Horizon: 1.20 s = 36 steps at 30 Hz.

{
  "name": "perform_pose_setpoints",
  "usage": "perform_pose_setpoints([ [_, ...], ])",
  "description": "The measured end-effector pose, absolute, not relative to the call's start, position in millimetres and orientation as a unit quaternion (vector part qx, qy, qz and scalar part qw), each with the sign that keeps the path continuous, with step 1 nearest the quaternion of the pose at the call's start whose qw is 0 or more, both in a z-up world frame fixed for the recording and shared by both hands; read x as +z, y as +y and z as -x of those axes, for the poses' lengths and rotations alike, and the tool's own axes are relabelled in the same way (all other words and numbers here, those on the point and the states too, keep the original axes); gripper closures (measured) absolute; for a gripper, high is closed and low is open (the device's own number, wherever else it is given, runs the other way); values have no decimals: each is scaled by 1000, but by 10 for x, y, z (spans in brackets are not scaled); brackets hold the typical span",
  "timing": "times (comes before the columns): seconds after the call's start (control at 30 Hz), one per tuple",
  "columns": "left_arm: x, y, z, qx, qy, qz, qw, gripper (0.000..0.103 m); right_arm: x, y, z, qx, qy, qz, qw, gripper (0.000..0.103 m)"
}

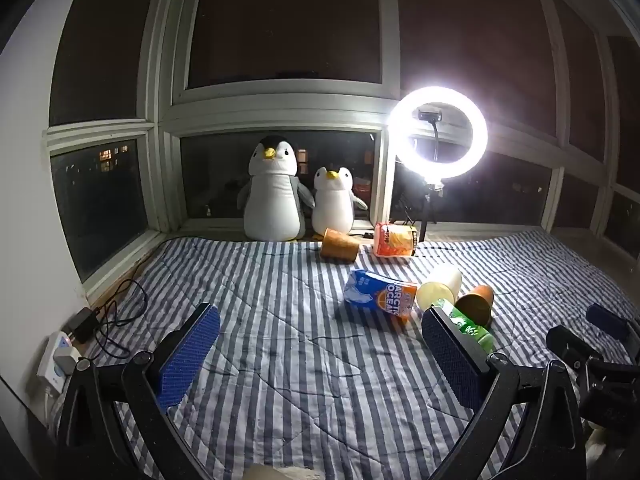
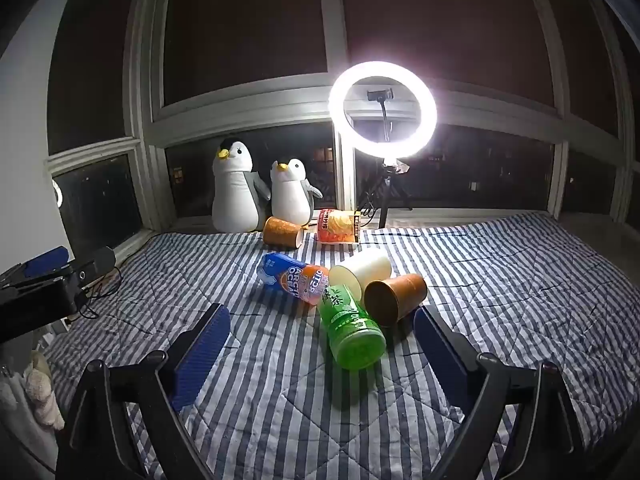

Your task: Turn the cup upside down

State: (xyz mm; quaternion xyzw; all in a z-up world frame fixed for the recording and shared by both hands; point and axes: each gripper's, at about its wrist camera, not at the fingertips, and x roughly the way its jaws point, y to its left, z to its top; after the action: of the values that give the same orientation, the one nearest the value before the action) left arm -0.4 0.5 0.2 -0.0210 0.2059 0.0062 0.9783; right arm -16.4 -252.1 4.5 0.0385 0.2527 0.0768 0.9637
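brown cup (image 2: 394, 298) on side, mouth toward camera

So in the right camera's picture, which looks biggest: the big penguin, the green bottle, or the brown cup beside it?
1. Big penguin.
2. Green bottle, though nearness to the camera inflates it.
3. Brown cup.
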Motion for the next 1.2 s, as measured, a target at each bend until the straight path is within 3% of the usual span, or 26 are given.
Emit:
perform_pose_setpoints([
  [1.2,-16,-114,-8,-7,208,0,978,1,-18,-2472,183,89,259,-42,961,12],
])
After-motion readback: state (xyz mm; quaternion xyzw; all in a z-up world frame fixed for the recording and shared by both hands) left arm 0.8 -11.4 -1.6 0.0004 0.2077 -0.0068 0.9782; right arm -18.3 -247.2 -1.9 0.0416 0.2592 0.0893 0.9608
